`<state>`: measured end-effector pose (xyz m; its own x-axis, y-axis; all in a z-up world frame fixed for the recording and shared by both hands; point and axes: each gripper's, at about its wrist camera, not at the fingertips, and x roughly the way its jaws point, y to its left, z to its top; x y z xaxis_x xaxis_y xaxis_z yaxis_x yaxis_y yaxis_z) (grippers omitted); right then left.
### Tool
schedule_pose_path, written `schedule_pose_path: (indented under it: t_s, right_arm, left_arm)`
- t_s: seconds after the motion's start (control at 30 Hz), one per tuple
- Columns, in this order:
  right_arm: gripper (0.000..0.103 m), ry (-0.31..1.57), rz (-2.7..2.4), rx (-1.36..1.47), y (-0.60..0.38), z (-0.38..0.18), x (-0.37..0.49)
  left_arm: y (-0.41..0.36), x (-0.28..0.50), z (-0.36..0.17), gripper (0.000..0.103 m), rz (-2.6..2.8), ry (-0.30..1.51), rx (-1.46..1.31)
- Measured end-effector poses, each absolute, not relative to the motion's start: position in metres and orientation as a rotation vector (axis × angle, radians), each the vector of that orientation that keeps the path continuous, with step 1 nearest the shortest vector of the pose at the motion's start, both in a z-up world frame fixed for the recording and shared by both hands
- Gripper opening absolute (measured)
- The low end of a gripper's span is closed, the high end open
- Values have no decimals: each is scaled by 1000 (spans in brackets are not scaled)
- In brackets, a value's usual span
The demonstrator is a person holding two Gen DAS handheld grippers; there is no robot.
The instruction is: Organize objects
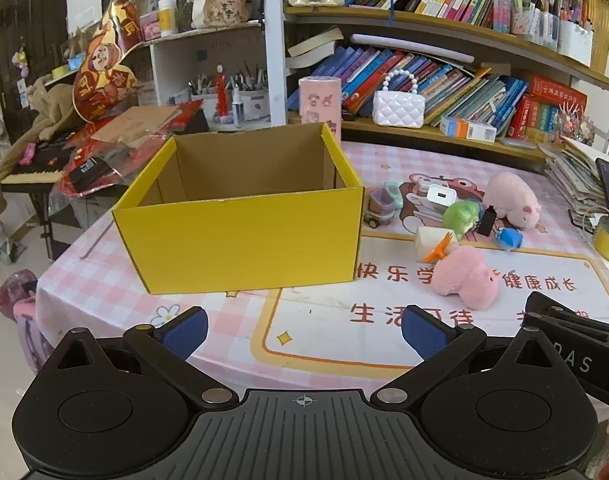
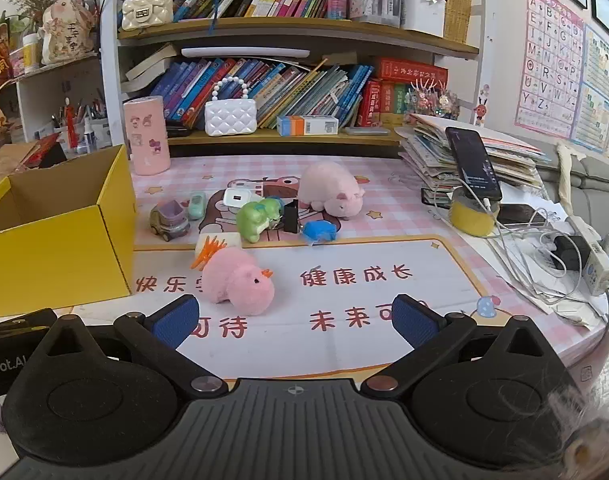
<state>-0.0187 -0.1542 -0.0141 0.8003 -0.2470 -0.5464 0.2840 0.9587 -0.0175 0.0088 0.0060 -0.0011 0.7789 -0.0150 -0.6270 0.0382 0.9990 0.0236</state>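
Hovering over the table, left tongs (image 1: 304, 330) spread wide, right tongs (image 2: 295, 320) spread wide, both empty

I note each hand-held gripper (image 1: 304, 330) (image 2: 294, 320): black ribbed body, round hubs, silver pivot screws, blue textured pads (image 1: 186, 330), white crosshair mark.
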Motion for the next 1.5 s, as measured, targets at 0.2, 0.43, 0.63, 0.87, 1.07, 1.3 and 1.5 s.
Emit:
schedule_pose_path:
  t_s: [0.2, 0.43, 0.63, 0.87, 1.07, 1.3, 1.5]
  right_arm:
    - [103, 573, -275, 59, -153, -12, -18]
    - [103, 575, -276, 71, -154, -13, -18]
    - [103, 574, -274, 70, -154, -13, -18]
    - [103, 576, -267, 66, -153, -15, -20]
    - [103, 577, -266, 66, -152, -15, -20]
    - [103, 578, -267, 67, -153, -15, -19]
    - [103, 582, -265, 67, -151, -18, -19]
  left_arm:
    - [5, 9, -1, 103, -24, 671, 41]
    - [5, 10, -2, 103, -22, 684, 41]
    - [6, 10, -3, 103, -20, 690, 37]
    - [6, 8, -2, 103, -16, 692, 31]
    - [7, 8, -2, 103, -14, 695, 28]
    - [8, 8, -2, 103, -14, 696, 26]
    - [7, 9, -2, 103, -15, 704, 24]
